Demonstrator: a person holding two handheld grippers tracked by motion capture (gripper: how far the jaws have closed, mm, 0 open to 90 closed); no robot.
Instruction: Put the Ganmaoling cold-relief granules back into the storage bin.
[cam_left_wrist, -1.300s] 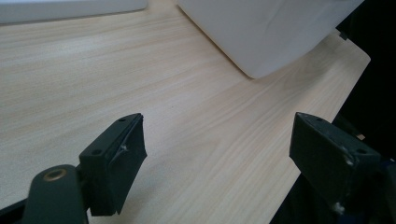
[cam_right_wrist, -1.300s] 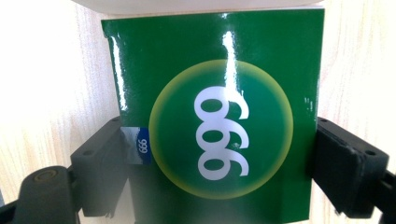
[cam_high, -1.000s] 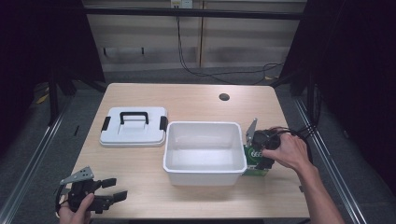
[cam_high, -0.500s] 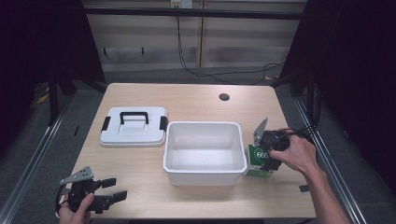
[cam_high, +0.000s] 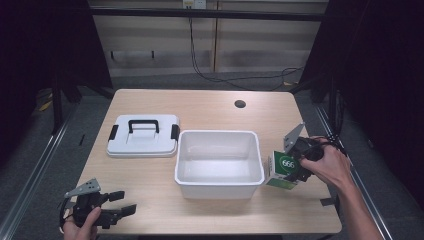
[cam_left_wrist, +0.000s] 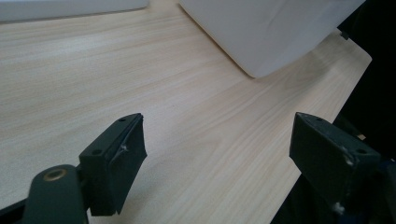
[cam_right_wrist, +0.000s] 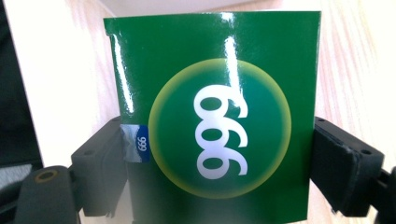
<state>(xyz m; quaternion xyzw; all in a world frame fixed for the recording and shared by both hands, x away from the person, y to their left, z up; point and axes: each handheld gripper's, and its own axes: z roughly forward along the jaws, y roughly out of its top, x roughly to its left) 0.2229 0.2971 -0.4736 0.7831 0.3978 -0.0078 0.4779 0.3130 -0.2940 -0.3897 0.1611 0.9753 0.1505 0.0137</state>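
Pale wooden surface (cam_high: 210, 107); my right gripper (cam_high: 295, 167) clamps the green 666 box (cam_high: 284, 170) beside the white bin (cam_high: 219, 162); glossy sides could slip; left gripper (cam_high: 117, 214) gapes idle.

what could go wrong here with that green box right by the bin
The right gripper holds the green box by its glossy sides, so it may slip or twist. The box sits tilted close against the white bin's outer wall; moving toward the bin without lifting could catch the rim or shove the bin. The open left gripper is too far off to help.
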